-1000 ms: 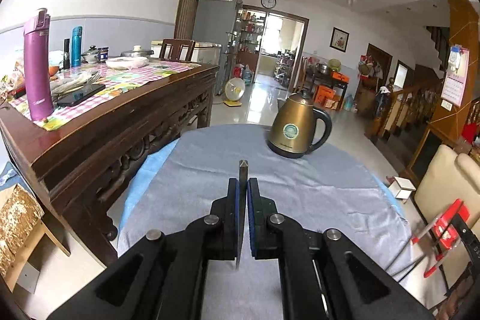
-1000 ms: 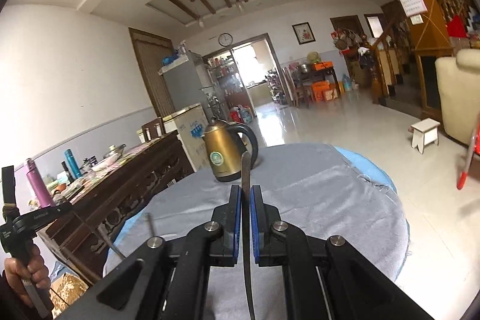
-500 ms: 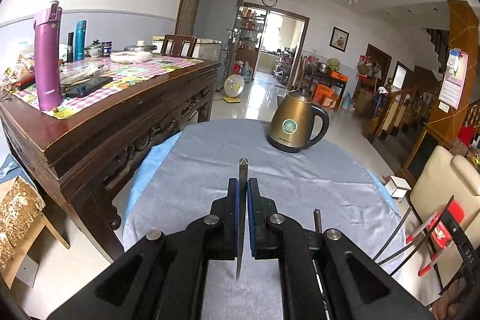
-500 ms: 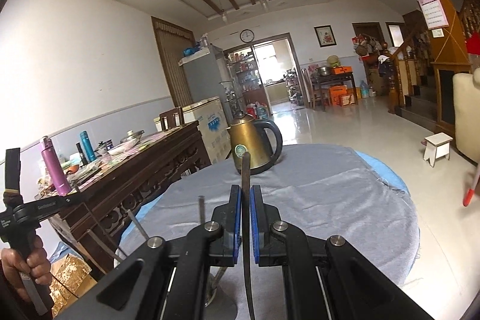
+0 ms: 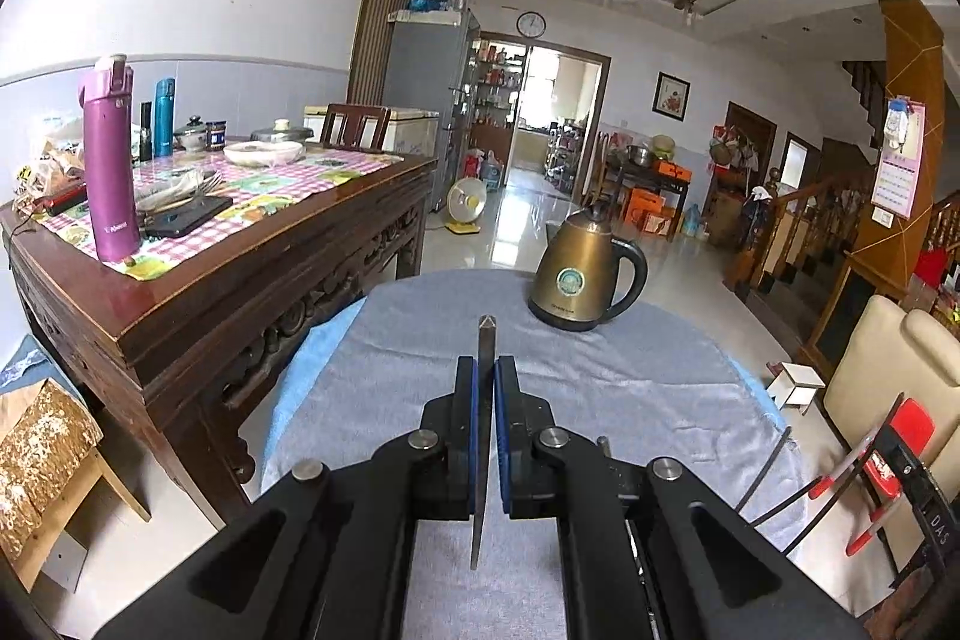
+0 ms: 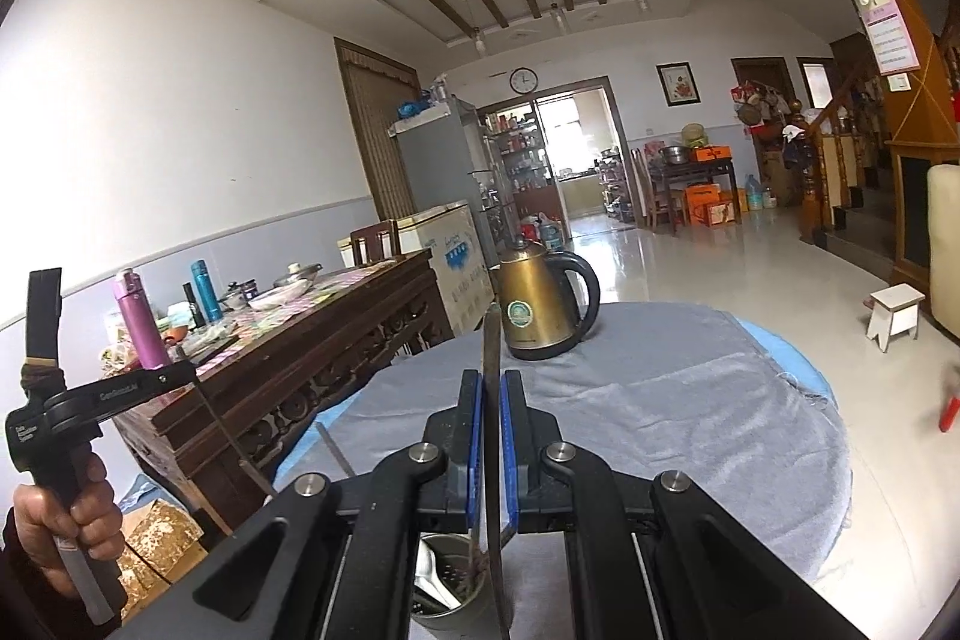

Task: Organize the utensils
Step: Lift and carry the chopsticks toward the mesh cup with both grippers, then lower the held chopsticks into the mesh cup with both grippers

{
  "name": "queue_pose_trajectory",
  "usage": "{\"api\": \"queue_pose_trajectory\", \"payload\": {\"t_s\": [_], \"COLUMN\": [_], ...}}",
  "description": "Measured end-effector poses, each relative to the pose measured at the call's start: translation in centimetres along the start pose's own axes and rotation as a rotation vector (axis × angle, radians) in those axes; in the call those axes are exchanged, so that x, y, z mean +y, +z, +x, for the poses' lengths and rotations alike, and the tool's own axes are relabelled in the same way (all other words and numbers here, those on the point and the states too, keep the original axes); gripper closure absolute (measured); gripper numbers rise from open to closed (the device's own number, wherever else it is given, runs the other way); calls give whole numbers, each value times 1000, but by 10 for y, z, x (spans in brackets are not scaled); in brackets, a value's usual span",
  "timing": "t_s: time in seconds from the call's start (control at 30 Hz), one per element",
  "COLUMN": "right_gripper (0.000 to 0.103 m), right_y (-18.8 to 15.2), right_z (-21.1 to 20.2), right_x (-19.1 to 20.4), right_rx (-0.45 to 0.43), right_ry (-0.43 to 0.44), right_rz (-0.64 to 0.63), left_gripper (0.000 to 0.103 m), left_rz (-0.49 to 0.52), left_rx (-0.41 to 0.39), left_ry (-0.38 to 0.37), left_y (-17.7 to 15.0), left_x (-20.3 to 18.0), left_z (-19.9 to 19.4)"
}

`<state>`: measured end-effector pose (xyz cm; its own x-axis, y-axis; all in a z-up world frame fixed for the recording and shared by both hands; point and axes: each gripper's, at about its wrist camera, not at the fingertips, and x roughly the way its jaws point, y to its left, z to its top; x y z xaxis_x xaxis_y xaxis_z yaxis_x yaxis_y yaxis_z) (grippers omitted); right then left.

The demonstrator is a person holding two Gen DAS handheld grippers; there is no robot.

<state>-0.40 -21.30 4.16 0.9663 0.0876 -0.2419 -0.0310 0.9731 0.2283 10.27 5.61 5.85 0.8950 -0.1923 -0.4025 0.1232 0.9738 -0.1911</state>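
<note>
My left gripper (image 5: 485, 370) is shut on a flat metal utensil handle (image 5: 483, 340) that stands up between its blue pads, over the grey cloth of the round table (image 5: 600, 388). My right gripper (image 6: 493, 382) is shut on another flat metal utensil handle (image 6: 492, 340). Below the right gripper a steel utensil holder (image 6: 447, 595) stands on the cloth with a white spoon and metal pieces in it. The lower ends of both held utensils are hidden. The left gripper and the hand holding it also show at the left of the right wrist view (image 6: 66, 400).
A gold electric kettle (image 5: 579, 277) stands at the far side of the round table. A dark wooden table (image 5: 240, 244) with a purple flask (image 5: 108, 160), bottles and dishes is close on the left. A cream chair (image 5: 888, 376) and a small white stool (image 6: 894, 316) are on the right.
Both grippers have tilted and lifted a little, still shut on their utensils. The steel holder has come into the right wrist view below the gripper.
</note>
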Motion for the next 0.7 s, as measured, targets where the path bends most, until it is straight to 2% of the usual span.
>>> {"api": "queue_pose_trajectory", "payload": {"t_s": [0.33, 0.7], "right_gripper": [96, 96], "right_y": [7, 14], "right_z": [-18, -20], "right_x": [18, 37], "right_rx": [-29, -47], "right_ry": [45, 91], "right_rz": [-21, -34], "left_gripper": [98, 98], "left_rz": [9, 24], "left_rx": [-44, -91], "left_ry": [-23, -48], "left_y": [11, 21], "left_x": [-4, -12], "left_z": [-28, -55]}}
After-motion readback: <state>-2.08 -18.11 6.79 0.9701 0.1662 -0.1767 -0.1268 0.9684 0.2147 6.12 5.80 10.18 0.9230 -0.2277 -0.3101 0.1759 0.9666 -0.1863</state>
